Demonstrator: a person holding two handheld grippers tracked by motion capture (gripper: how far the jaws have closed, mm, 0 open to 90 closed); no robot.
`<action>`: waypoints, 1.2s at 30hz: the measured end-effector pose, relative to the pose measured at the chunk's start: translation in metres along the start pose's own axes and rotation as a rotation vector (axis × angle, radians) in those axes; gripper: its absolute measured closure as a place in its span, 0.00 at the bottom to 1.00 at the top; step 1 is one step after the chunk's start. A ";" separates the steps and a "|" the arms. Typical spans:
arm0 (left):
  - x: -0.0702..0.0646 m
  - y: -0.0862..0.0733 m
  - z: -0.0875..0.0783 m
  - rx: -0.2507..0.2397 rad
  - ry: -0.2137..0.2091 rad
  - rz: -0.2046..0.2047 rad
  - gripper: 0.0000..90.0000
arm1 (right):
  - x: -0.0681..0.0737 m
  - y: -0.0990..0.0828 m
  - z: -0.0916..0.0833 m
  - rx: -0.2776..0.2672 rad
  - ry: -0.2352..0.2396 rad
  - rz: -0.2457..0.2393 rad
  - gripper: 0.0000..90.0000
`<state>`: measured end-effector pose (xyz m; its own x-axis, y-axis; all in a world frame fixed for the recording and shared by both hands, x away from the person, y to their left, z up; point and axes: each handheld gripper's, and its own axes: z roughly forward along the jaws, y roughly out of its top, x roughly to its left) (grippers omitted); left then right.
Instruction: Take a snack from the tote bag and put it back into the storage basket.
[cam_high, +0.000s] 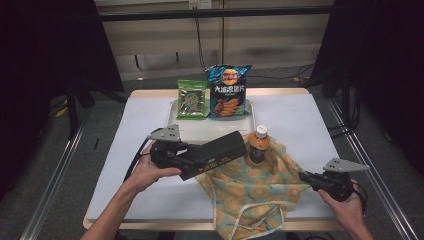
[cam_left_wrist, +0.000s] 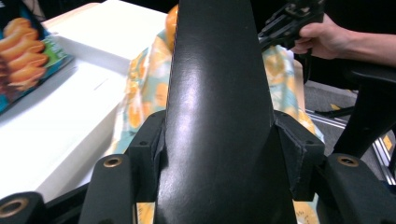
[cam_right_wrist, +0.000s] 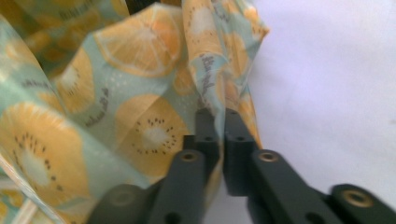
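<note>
Centre of the high view: the left gripper (cam_high: 187, 159) clamps a long black box (cam_high: 216, 154) aimed at the fruit-print bag (cam_high: 252, 187). At right, the right gripper (cam_high: 306, 176) pinches the bag's edge, jaws nearly closed — a slackening pinch risks dropping the cloth, so the box snags or topples the bottle (cam_high: 258, 145).

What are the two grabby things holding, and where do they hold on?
The left hand-held gripper clamps one end of the long black box. The right hand-held gripper pinches the edge of the fruit-print cloth bag.

We see bare table (cam_high: 135, 150) at the left; the bottle (cam_high: 258, 145) and bag (cam_high: 250, 192) block the middle.
</note>
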<state>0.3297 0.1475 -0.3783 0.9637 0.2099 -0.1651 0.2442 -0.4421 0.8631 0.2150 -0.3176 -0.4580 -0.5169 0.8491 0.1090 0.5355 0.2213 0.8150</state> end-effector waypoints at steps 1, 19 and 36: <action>0.000 0.000 0.000 0.000 0.000 0.000 0.48 | 0.000 0.000 0.000 0.000 0.000 0.000 0.88; 0.047 -0.001 -0.014 0.019 0.099 -0.035 0.48 | 0.023 0.016 -0.014 -0.176 0.041 -0.009 0.35; 0.069 0.017 0.004 0.074 0.118 0.001 0.48 | 0.028 0.015 -0.008 -0.162 0.056 -0.004 0.22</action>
<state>0.4004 0.1508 -0.3771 0.9455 0.3090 -0.1031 0.2549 -0.5049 0.8247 0.2034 -0.2947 -0.4381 -0.5576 0.8194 0.1329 0.4204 0.1407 0.8964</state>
